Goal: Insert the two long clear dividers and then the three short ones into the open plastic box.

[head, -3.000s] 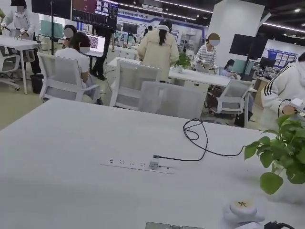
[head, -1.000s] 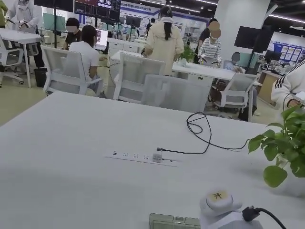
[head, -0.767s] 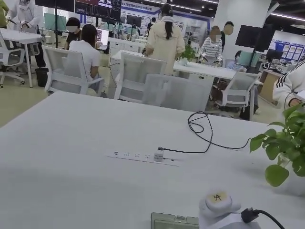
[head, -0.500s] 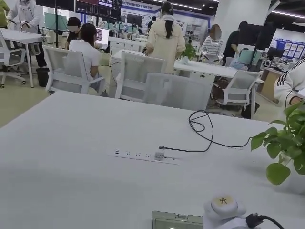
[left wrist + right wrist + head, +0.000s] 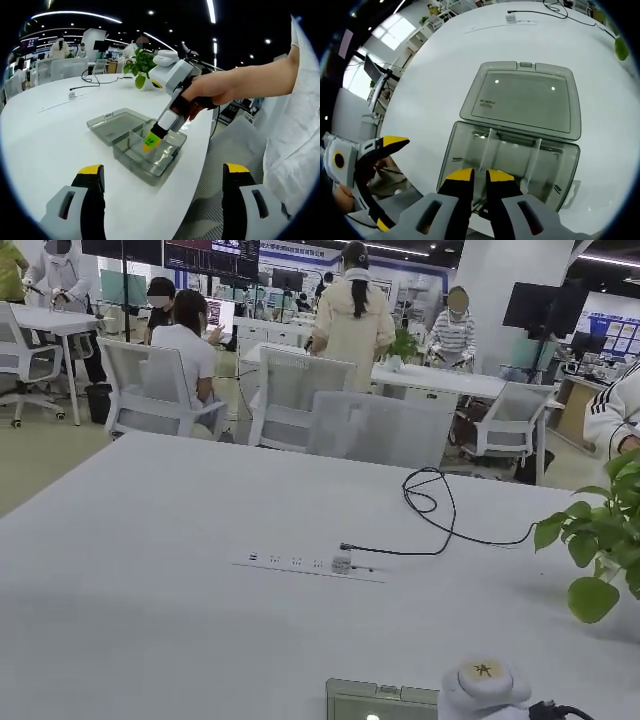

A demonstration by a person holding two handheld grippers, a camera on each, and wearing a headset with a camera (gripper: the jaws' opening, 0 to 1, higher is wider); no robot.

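Note:
The clear plastic box (image 5: pixel 465 150) lies open near the table's front edge, its lid (image 5: pixel 522 97) flat behind it. Two clear dividers (image 5: pixel 487 145) stand upright in the tray. My right gripper (image 5: pixel 480 176) points down into the tray's front part, its jaws nearly together. I cannot make out any clear piece between them. In the left gripper view, a hand holds the right gripper (image 5: pixel 152 142) with its tip inside the box (image 5: pixel 165 162). My left gripper (image 5: pixel 162 182) stays short of the box, jaws wide apart and empty. The lid's edge (image 5: pixel 380 702) shows in the head view.
A potted plant (image 5: pixel 600 550) stands at the table's right side. A power strip (image 5: pixel 310 565) with a black cable (image 5: pixel 430 505) lies mid-table. The table edge runs close behind the box (image 5: pixel 200 165). Chairs and people are beyond the far side.
The head camera has drifted, so the whole scene has shifted a little. The right gripper's top stays over the box. People in the background have walked about.

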